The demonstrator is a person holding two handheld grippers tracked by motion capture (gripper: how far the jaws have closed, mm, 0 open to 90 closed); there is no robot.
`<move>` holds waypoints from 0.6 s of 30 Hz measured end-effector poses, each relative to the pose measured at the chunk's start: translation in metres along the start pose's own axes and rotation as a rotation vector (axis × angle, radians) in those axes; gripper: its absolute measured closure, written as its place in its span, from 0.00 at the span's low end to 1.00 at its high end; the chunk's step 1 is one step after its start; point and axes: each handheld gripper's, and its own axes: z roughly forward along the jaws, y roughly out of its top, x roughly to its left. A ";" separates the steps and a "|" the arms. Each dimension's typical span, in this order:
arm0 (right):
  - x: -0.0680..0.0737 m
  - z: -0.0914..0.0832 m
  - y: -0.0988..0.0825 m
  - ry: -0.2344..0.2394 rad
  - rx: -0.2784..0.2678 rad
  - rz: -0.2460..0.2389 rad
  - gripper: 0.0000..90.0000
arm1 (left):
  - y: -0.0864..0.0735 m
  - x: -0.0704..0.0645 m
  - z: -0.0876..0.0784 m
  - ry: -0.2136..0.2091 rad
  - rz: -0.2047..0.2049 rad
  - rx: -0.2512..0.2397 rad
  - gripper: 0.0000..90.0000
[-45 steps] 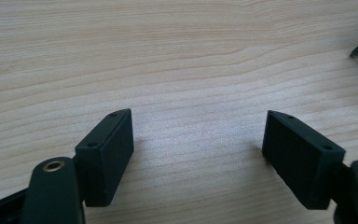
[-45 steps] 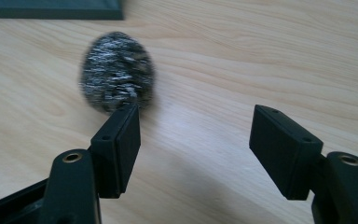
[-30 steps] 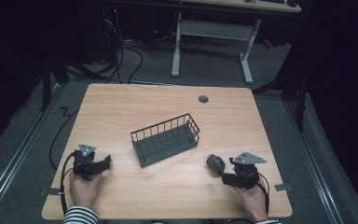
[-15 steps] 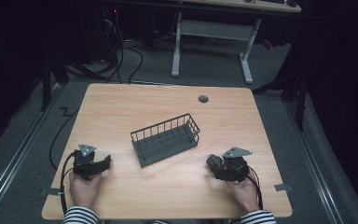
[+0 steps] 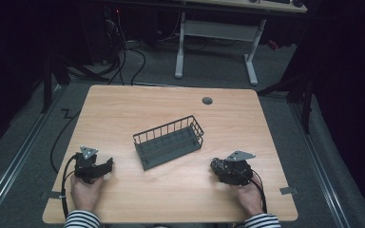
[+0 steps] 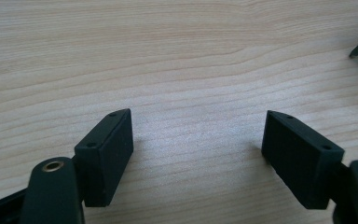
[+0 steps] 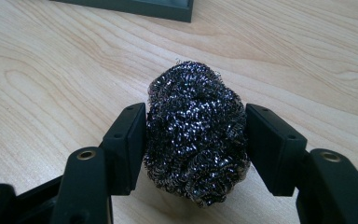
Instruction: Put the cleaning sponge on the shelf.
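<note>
Pale wooden worktop (image 5: 123, 118) carries a wire basket (image 5: 168, 142). Right gripper (image 7: 196, 135) fingers have just closed, pinching the steel scourer (image 7: 196, 130) squarely between them; lift gently, keeping it centred. Left gripper (image 6: 198, 140) fingers stand wide, empty.

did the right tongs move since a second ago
Yes. The right tongs slid left toward the dark wire basket and have just been closing on the steel wool scourer.

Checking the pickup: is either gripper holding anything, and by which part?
The right gripper clamps the steel wool scourer across its middle; the left gripper holds nothing.
</note>
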 end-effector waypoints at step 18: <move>0.005 -0.023 0.015 0.094 -0.082 0.002 0.46 | 0.000 0.000 0.000 -0.001 0.000 0.000 0.28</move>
